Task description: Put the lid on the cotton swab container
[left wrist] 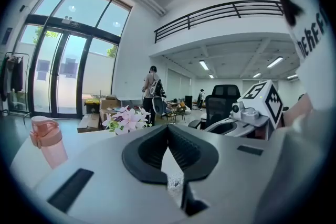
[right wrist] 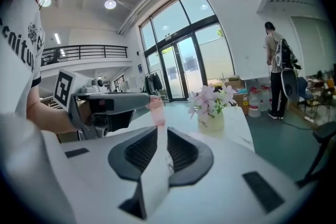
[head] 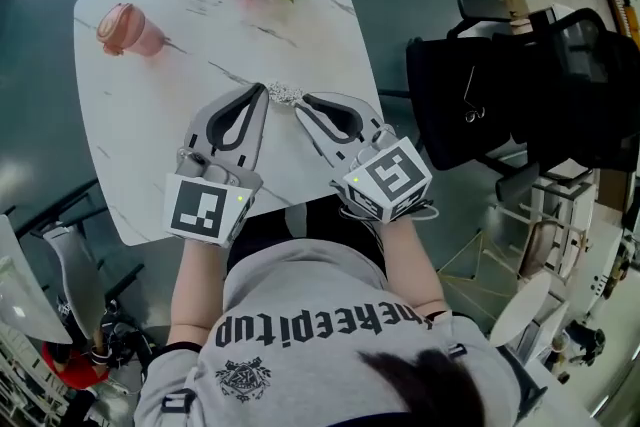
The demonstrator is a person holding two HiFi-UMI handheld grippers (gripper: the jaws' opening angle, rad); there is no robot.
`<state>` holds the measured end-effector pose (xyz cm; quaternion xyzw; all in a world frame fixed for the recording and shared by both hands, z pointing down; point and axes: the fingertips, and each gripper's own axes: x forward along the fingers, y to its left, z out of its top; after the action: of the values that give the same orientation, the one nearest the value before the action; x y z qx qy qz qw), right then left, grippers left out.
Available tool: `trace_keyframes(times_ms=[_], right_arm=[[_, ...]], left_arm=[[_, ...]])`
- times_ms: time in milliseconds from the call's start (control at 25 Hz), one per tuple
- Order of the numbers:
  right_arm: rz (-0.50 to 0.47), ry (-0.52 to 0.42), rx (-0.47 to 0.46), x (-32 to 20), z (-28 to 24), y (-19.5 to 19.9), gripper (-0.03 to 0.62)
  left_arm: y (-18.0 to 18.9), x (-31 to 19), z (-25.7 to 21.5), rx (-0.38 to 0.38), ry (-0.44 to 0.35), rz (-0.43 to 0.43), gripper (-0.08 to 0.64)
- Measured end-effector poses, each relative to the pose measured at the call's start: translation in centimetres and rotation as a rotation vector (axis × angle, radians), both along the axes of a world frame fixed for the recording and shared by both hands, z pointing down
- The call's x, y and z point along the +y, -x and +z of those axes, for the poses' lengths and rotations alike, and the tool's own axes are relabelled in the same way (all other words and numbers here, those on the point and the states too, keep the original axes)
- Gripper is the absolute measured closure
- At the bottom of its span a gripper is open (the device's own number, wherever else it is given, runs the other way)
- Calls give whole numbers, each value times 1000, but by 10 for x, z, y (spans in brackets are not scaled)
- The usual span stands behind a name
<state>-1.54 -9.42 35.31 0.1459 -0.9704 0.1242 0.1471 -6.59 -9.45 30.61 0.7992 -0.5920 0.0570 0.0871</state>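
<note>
Head view: left gripper [head: 262,91] and right gripper [head: 303,101] over the white table [head: 150,135], tips converging on the glittery cotton swab container [head: 285,95]. Left gripper view: jaw tips meet, closed. Right gripper view: jaws slightly parted, container [right wrist: 168,161] glinting between.

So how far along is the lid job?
Done: unclear; the small glittery object sits on the table between both grippers' tips, lid not distinguishable. In hand: nothing; left gripper shut, right gripper slightly open. Left: confirming the lid is seated.

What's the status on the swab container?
Left hand-held gripper shut, right hand-held gripper slightly open. Cotton swab container between their tips; lid unreadable. Nothing blocking.
</note>
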Motion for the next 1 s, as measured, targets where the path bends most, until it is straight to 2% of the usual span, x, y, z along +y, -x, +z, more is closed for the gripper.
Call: trace_keyframes(times_ms=[520,1000], right_arm=[[-172,45,78,-10,49,-8,450],[-244,78,149,-11,102,-11,408]], left_arm=[[1,5,13,-6,27,-189,545],[-7,5,28,-9,62,-249,545]])
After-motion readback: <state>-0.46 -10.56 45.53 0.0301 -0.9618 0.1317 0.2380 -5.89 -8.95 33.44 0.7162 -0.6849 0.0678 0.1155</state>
